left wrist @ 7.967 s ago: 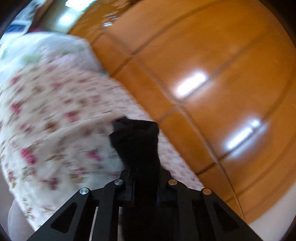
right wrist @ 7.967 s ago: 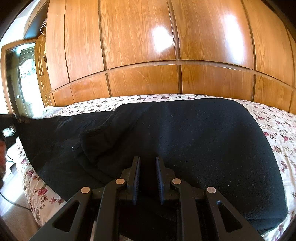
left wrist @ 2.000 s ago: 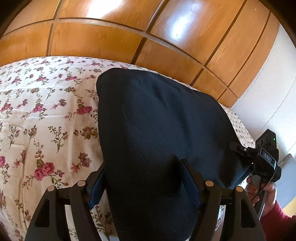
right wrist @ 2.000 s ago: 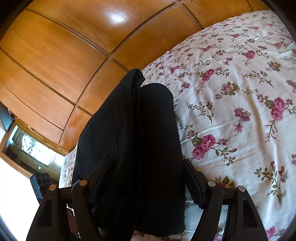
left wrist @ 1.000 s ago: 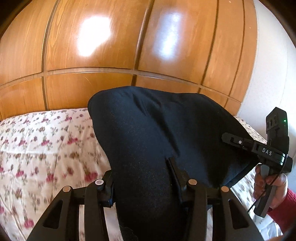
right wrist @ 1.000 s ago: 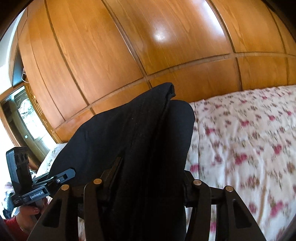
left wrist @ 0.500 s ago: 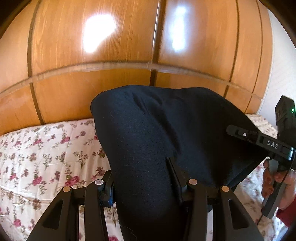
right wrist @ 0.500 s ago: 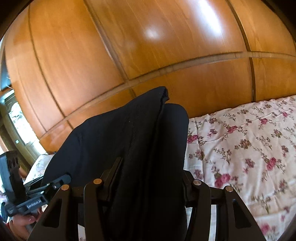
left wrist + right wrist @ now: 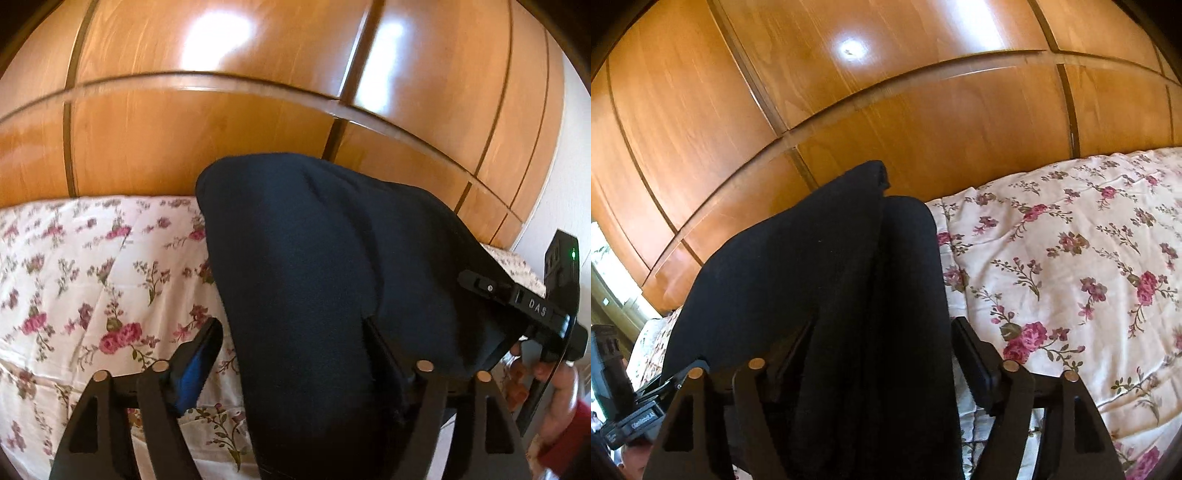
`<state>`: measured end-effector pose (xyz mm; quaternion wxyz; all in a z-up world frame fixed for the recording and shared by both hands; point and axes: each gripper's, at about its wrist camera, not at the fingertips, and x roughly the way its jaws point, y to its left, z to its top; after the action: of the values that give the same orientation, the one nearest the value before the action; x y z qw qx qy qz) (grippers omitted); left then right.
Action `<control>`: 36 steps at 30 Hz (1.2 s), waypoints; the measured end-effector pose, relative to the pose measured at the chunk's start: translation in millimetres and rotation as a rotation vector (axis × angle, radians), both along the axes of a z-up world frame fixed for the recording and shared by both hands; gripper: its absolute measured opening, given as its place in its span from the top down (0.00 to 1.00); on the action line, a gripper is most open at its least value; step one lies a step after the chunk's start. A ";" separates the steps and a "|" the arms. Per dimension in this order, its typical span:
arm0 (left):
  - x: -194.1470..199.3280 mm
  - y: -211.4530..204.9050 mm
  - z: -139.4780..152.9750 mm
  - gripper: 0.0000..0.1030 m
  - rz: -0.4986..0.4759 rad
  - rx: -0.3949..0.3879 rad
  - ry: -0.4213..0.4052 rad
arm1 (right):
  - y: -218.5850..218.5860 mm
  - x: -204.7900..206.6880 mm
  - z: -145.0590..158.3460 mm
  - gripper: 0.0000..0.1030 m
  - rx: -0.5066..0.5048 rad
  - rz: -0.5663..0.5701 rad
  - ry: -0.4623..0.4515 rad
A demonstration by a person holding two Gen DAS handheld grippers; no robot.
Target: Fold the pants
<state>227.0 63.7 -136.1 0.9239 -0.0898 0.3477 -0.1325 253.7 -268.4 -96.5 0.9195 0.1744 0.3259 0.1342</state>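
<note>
The black pants (image 9: 314, 277) lie folded into a thick bundle on the floral bedspread (image 9: 74, 266). My left gripper (image 9: 291, 332) is open, its fingers wide apart on either side of the bundle's near left end. My right gripper (image 9: 882, 332) is open too, its fingers either side of the pants (image 9: 849, 277) at the right end. The left finger (image 9: 199, 354) shows its blue pad, apart from the cloth. Each gripper shows in the other's view: the right one (image 9: 535, 310) at the far right, the left one (image 9: 624, 417) at the lower left.
A tall glossy wooden wardrobe (image 9: 258, 92) stands right behind the bed and fills the upper half of both views. The floral bedspread (image 9: 1071, 258) spreads to the right of the pants. A bright doorway or window (image 9: 605, 273) is at the far left.
Both grippers have opened wide and let go of the pants. The bundle has come down from the air onto the bedspread.
</note>
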 end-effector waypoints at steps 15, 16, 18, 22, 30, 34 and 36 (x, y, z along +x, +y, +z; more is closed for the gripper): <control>-99.4 -36.5 18.7 0.20 0.099 0.229 -0.114 | 11.0 -87.4 23.8 0.13 -0.158 -0.157 -0.108; -104.9 -38.7 18.9 0.20 0.096 0.230 -0.113 | 10.7 -93.7 24.0 0.13 -0.158 -0.162 -0.112; -117.3 -43.9 20.8 0.20 0.103 0.247 -0.119 | 12.1 -106.2 25.3 0.13 -0.161 -0.165 -0.117; -140.4 -50.6 31.2 0.20 0.165 0.305 -0.214 | 21.1 -130.1 26.8 0.12 -0.197 -0.160 -0.132; -172.1 -43.6 39.7 0.20 0.214 0.236 -0.203 | 42.0 -169.1 37.0 0.07 -0.292 -0.141 -0.162; -193.6 -41.1 46.2 0.20 0.236 0.201 -0.193 | 49.3 -191.9 43.0 0.07 -0.321 -0.125 -0.163; -202.5 -46.1 51.7 0.20 0.248 0.239 -0.189 | 53.6 -201.3 46.1 0.07 -0.351 -0.112 -0.147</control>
<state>24.4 17.5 -84.4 0.9657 -0.0089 0.2588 0.0166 52.4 -214.8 -50.4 0.9630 0.0188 0.2663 0.0360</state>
